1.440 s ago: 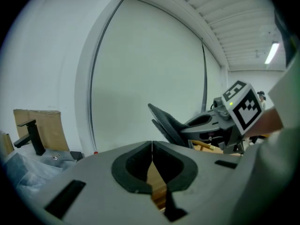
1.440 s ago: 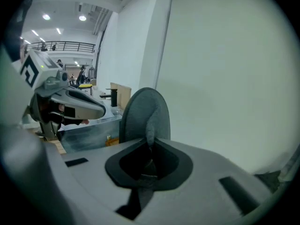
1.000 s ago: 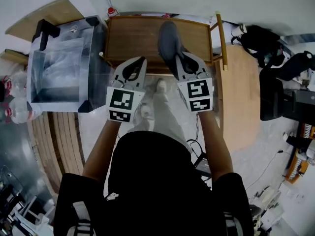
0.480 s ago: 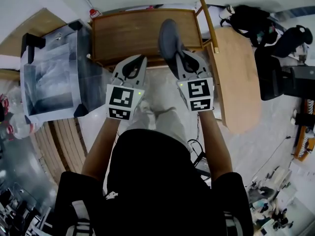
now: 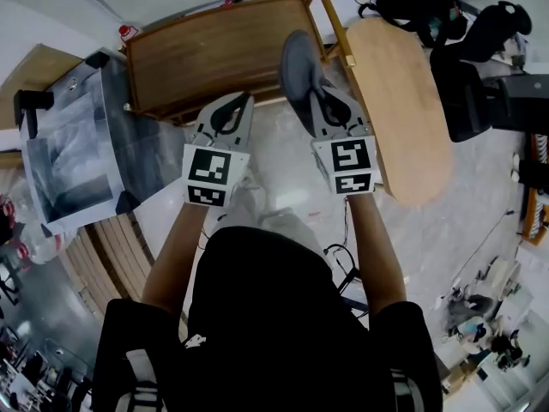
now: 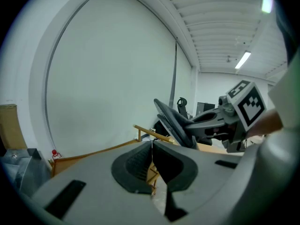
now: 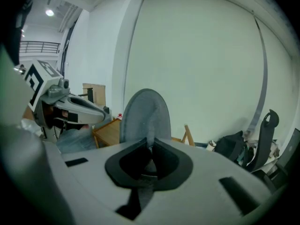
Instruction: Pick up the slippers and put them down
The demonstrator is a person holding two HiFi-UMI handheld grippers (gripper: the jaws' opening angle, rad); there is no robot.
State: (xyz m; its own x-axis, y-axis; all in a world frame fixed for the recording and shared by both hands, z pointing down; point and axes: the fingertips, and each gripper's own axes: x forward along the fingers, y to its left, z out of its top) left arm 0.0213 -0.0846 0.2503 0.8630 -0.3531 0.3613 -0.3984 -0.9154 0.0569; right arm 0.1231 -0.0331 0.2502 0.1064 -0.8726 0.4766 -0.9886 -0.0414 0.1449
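Slipper (image 5: pixel 296 63) stays clamped in right hand-held gripper (image 5: pixel 317 101), left hand-held gripper (image 5: pixel 243 103) closed empty

Both arms outstretched, left gripper (image 5: pixel 244 103) pinched empty, right gripper (image 5: pixel 319 101) clamping slipper (image 5: pixel 296 63)

ahead: wooden rack (image 5: pixel 214 54) with a raised rim, flat top open to reach from above
left: clear plastic box (image 5: pixel 73 148) just beside the rack, blocks that side
right: oval wooden tabletop (image 5: pixel 399 101) close by the right gripper (image 5: pixel 319 114); wooden rail (image 5: pixel 328 14) stands between rack and tabletop
carried: slipper (image 5: pixel 298 67) sticks out in front of the right gripper, over the rack's right end
below: pale floor (image 5: pixel 279 157) open between rack, box and tabletop
far right: black chair (image 5: pixel 467 93) past the tabletop
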